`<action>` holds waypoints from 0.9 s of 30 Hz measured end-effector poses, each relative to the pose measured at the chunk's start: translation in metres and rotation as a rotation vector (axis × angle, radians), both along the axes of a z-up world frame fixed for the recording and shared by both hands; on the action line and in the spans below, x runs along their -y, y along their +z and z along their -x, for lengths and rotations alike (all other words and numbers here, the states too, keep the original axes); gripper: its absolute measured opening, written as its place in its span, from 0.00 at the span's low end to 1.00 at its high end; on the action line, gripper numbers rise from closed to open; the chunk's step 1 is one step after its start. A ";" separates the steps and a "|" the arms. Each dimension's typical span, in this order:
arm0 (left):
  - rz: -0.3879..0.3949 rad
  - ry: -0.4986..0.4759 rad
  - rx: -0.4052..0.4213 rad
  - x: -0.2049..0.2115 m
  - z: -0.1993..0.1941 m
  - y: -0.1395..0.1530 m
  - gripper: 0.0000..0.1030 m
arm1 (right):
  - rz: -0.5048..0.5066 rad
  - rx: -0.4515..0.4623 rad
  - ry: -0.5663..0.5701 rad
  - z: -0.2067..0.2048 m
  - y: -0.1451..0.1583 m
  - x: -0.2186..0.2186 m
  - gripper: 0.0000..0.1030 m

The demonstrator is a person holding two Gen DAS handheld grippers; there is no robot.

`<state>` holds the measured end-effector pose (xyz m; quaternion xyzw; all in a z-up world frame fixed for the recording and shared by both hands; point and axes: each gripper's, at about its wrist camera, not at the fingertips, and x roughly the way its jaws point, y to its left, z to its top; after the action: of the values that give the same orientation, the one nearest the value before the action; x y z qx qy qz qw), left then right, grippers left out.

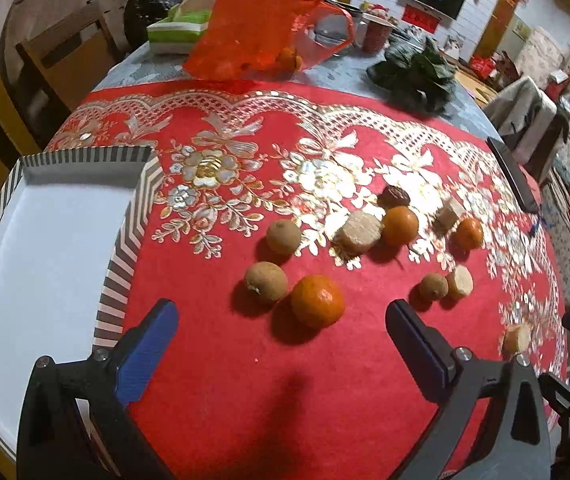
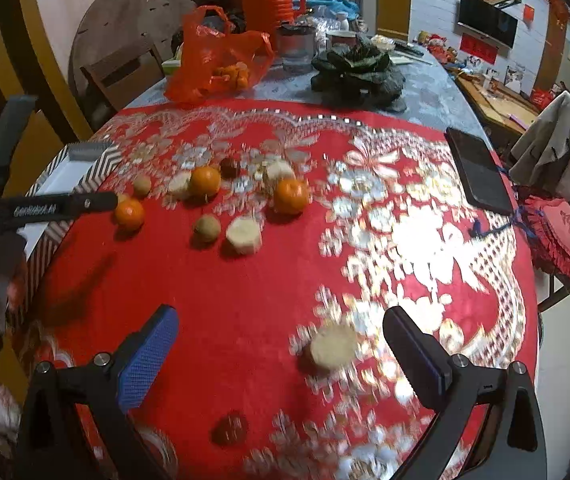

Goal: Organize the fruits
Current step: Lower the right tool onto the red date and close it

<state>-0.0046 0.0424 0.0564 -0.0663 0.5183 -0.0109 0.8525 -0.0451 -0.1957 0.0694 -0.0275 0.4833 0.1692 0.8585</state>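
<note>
- Fruits lie loose on the red-and-gold cloth covering the surface, left wrist view: three mandarins, nearest one just ahead of the left gripper.
- Left gripper fingers spread wide, nothing between them, hovering over the cloth.
- Brown round fruit touches the near mandarin on its left; another brown fruit sits just beyond.
- Pale cut chunk lies against a second mandarin; dark date-like fruit behind them.
- Striped-rim white tray sits at left, nothing in it where visible.
- Orange plastic bag and leafy greens stand far back.
- Right wrist view, blurred: right gripper fingers parted, gripping nothing.
- Pale round chunk lies on the cloth between the right fingers, nearer the right one; contact cannot be told.
- Dark reddish fruit lies closer to the camera.
- Dark phone rests near the right edge.
- Left tool's arm shows at far left, over the tray.
</note>
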 end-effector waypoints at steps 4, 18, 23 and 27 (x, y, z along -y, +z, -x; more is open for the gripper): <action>-0.008 -0.065 -0.013 0.014 0.007 -0.004 1.00 | -0.009 -0.053 0.004 0.022 -0.007 0.010 0.97; -0.023 -0.136 -0.032 0.030 0.014 -0.006 1.00 | -0.057 -0.209 0.019 0.040 -0.046 -0.007 0.46; -0.019 -0.115 -0.038 0.023 0.016 -0.007 1.00 | -0.017 -0.214 0.039 0.041 -0.051 -0.015 0.32; -0.016 -0.100 -0.039 0.019 0.017 -0.008 1.00 | 0.029 -0.210 0.071 0.039 -0.051 -0.016 0.20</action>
<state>-0.0215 0.0236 0.0485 -0.0337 0.5377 -0.0483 0.8411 -0.0841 -0.1797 0.0180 -0.0390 0.5717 0.1943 0.7961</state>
